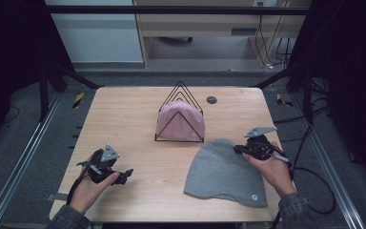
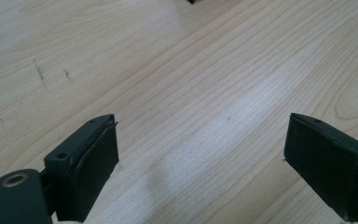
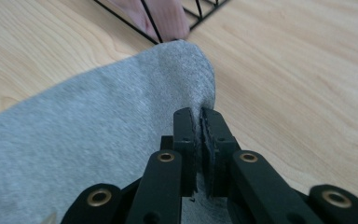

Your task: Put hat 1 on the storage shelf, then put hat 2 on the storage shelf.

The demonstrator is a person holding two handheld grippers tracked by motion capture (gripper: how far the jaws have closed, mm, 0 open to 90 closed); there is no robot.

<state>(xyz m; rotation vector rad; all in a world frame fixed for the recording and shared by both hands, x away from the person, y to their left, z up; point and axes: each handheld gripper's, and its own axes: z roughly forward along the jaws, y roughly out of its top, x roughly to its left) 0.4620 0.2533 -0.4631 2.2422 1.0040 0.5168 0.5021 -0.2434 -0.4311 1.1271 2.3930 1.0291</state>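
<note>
Right gripper (image 3: 198,116): jaws pressed together on the edge of the grey beanie, cloth pinched between the pads.
Grey beanie (image 1: 224,174): lies flat on the wooden table (image 1: 124,124), just in front of the wire rack and to its right; the pinched edge is on its right side, near the crown.
Wire rack (image 1: 180,114): black, stands at the table's middle; the landmark here.
Pink hat (image 1: 180,121): propped inside the wire rack.
Left gripper (image 1: 124,175): jaws spread wide over bare wood, nothing between them; well left of the wire rack and nearer the person.
</note>
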